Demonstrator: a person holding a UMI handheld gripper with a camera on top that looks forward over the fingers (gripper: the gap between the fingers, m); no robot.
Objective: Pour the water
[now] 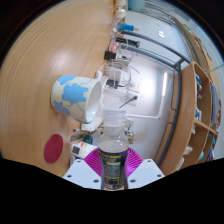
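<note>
A clear plastic water bottle [114,140] with a dark label and a pale cap stands between my fingers, and my gripper [113,156] is shut on it, both magenta pads [93,160] pressing its sides. Just beyond the bottle's top and to its left is a white cup with blue patches [68,95] on the wooden table [50,50]. The whole view is rolled over, so the cup appears on its side with its mouth turned toward the bottle. The bottle's lower part is hidden behind my fingers.
A round pink disc [53,148] lies on the table near the left finger. A clear glass vessel [119,74] stands past the cup. Cables and small clutter [124,42] sit farther along. Wooden shelving [196,100] runs along the right.
</note>
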